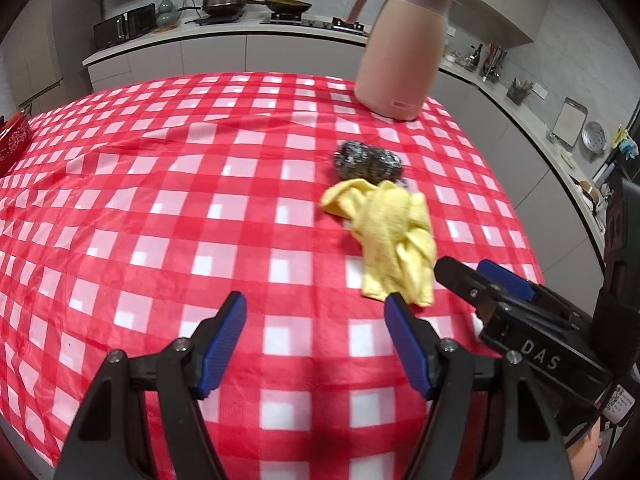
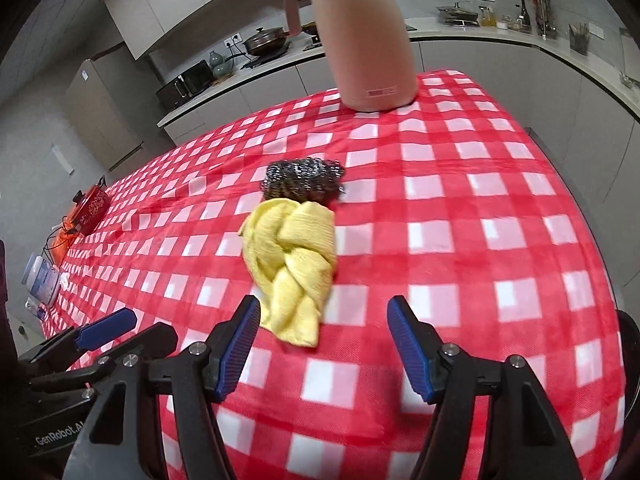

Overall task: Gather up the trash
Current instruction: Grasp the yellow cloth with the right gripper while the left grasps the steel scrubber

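A crumpled yellow cloth (image 1: 394, 236) lies on the red-and-white checked tablecloth (image 1: 160, 200), touching a steel wool scrubber (image 1: 368, 160) just behind it. Both also show in the right wrist view: the cloth (image 2: 294, 264) and the scrubber (image 2: 304, 182). My left gripper (image 1: 316, 304) is open and empty, low over the table, with the cloth just ahead of its right finger. My right gripper (image 2: 324, 308) is open and empty, with the cloth's near end by its left finger. The right gripper also shows in the left wrist view (image 1: 480, 276), and the left gripper in the right wrist view (image 2: 120, 328).
A tall pink thermos jug (image 1: 400, 44) stands at the table's far side, behind the scrubber. A red patterned box (image 2: 90, 204) and a clear plastic jar (image 2: 42, 280) sit at the table's far left. Kitchen counters with pans and utensils surround the table.
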